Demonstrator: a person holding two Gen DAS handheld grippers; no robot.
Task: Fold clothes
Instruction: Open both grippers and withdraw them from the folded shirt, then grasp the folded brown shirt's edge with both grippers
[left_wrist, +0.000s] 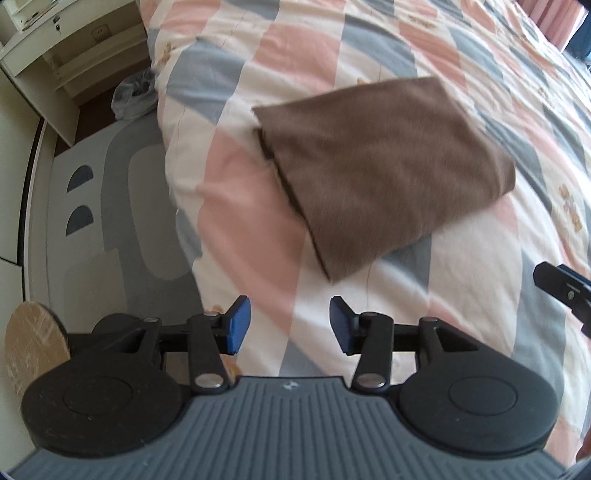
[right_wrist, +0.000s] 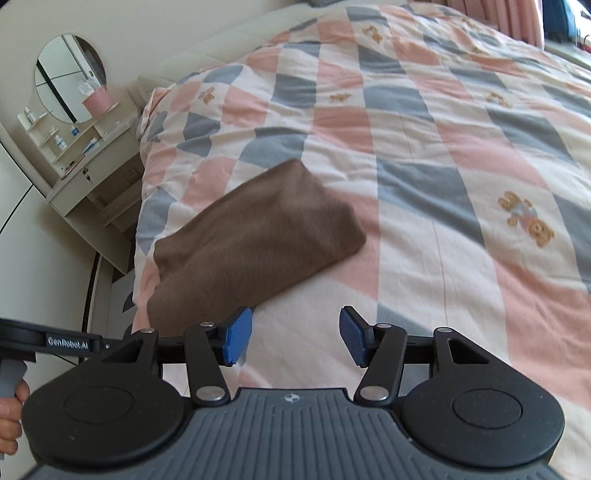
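Near the bed (left_wrist: 461, 55) edge, folded brown garment (left_wrist: 384, 166) lies flat; both jaws wide apart, empty. Risk: a snag would undo folds.

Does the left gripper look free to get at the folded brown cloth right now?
Probably yes: the left gripper has its tongs open and empty, and only bare quilt lies between it and the folded brown cloth.
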